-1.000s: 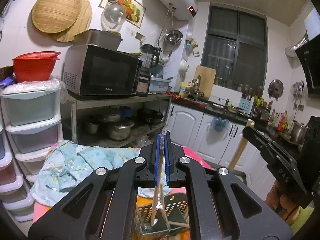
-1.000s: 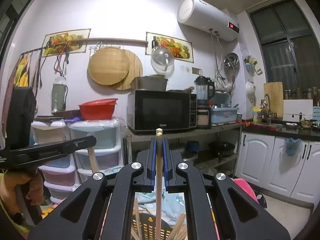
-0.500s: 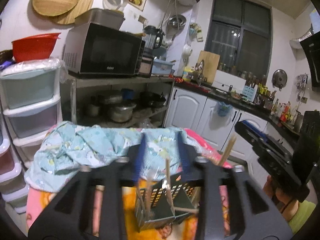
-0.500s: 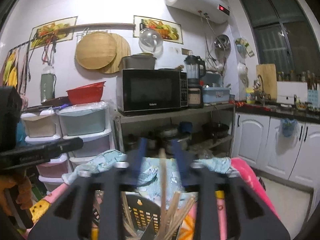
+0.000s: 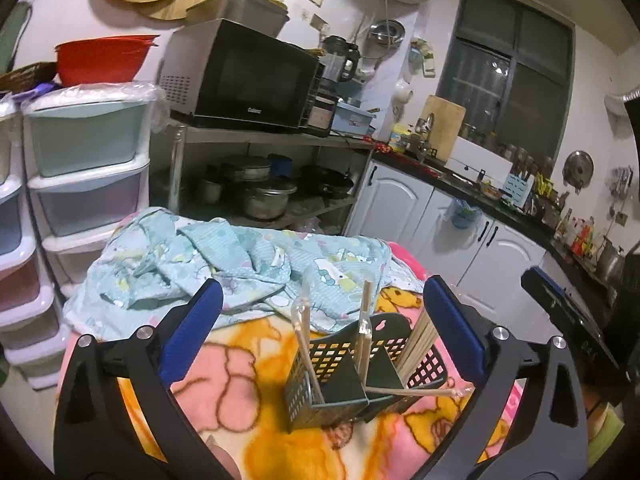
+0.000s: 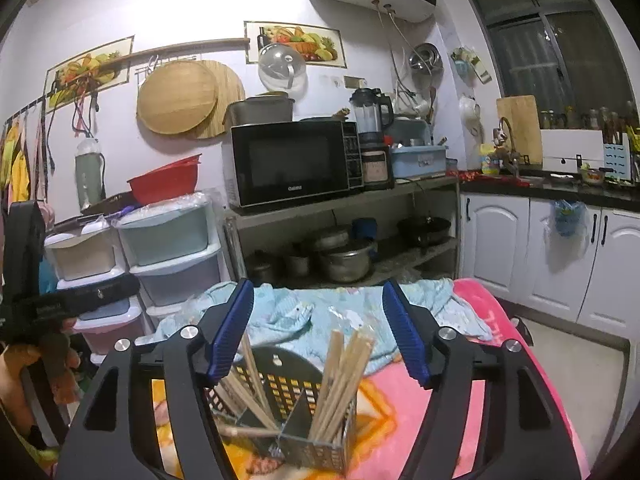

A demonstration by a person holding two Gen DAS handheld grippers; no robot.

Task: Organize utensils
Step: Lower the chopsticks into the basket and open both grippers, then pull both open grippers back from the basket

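A dark perforated utensil holder (image 5: 352, 376) with dividers stands on the bright blanket. It also shows in the right wrist view (image 6: 288, 412). A bundle of wooden chopsticks (image 6: 340, 380) stands in its right compartment and loose chopsticks (image 6: 248, 392) lean in the left one. In the left wrist view wrapped chopsticks (image 5: 308, 344) lean in the holder and one (image 5: 416, 392) lies across its rim. My left gripper (image 5: 320, 320) is open and empty above the holder. My right gripper (image 6: 318, 332) is open and empty above it too.
A crumpled light-blue cloth (image 5: 224, 264) lies on the blanket behind the holder. Plastic drawers (image 5: 84, 184) stand at the left. A metal rack with a microwave (image 6: 292, 164) and pots is behind. White cabinets (image 6: 560, 256) run along the right.
Both grippers were shut on upright chopsticks a second ago. Both have opened and let them go into the holder. Both views have tilted down toward the holder.
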